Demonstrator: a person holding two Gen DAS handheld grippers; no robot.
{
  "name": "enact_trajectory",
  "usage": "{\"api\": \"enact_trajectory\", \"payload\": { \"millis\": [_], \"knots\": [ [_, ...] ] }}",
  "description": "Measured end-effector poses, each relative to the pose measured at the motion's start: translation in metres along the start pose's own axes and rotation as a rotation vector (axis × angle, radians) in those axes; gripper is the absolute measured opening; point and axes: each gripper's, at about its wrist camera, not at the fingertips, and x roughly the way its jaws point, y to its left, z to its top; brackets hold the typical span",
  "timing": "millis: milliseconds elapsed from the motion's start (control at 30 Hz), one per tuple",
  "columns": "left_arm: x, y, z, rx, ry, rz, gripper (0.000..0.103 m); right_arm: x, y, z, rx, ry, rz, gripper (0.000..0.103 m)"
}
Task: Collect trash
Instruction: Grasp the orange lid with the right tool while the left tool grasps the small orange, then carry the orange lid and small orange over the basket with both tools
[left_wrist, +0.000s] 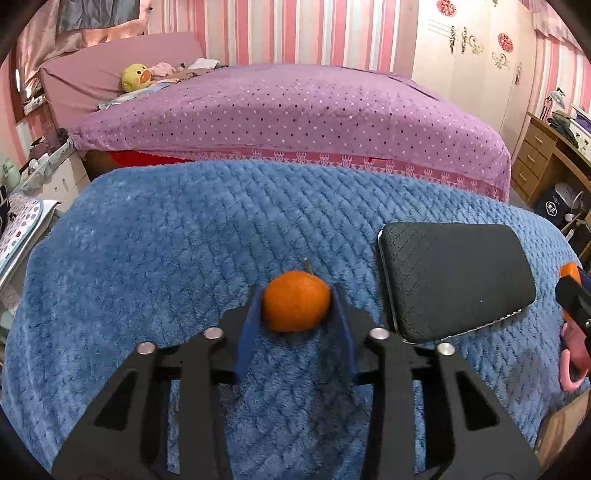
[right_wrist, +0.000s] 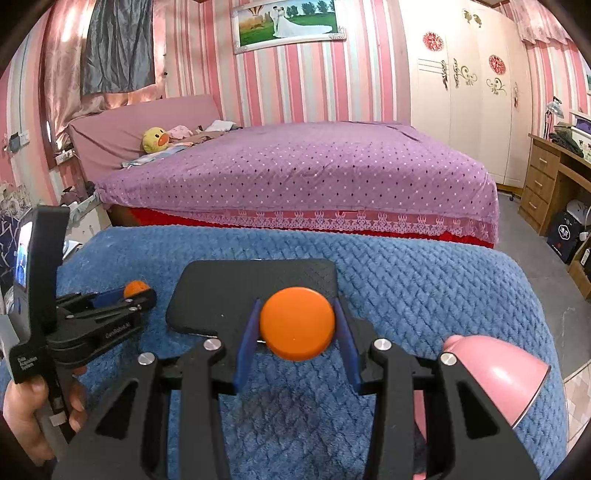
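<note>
**Operator:** Report tool state and object position.

**Technician:** The left gripper has its blue pads closed against both flanks of a small mandarin, which sits on the blue fleece blanket. In the left wrist view the fruit lies at centre; the black textured case lies at 3 o'clock from it, close but apart. The right gripper is clamped on an orange disc-shaped lid, held above the near edge of that case. At 4 o'clock from the lid, a pink domed object rests on the blanket.

**Operator:** Handling properties of the mandarin?

**Technician:** Judged light and round, with a soft, yielding skin. The surface looks matte and dimpled, so slip risk is low. Excess clamping force would likely bruise or split it.

**Operator:** Recommended grip location?

**Technician:** Across the widest part, as currently set. A short stem projects at 12 o'clock; keep the pads clear of it. A grip above or below the widest part could squeeze the fruit out of the jaws.

**Operator:** And the lid?

**Technician:** Probably rigid, smooth plastic, light. It is gripped edge to edge; the smooth rim may slide if the tool tilts. Whether either item counts as trash cannot be determined, and no bin is visible.
</note>
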Motion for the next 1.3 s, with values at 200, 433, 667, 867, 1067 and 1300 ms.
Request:
{"api": "enact_trajectory", "payload": {
  "millis": [200,433,667,867,1067,1300],
  "knots": [
    [-0.021,0.006,-0.006,-0.004,-0.017,0.01,0.026,-0.004,0.0,-0.001,0.01,0.004,0.001,0.04],
    [-0.078,0.009,-0.033,-0.018,-0.076,0.045,0.026,-0.039,-0.007,-0.018,-0.015,0.024,-0.001,0.04],
    [-0.131,-0.007,-0.074,-0.026,-0.117,0.059,0.026,-0.093,-0.037,-0.043,-0.029,0.029,-0.029,0.04],
    [-0.175,-0.039,-0.096,-0.001,-0.165,0.04,0.026,-0.136,-0.072,-0.055,-0.015,0.027,-0.053,0.04],
    [-0.212,-0.088,-0.122,0.066,-0.207,-0.001,0.026,-0.182,-0.105,-0.065,0.004,0.0,-0.072,0.04],
    [-0.235,-0.141,-0.147,0.106,-0.199,-0.063,0.026,-0.234,-0.153,-0.087,0.047,-0.026,-0.131,0.04]
  ]
}}
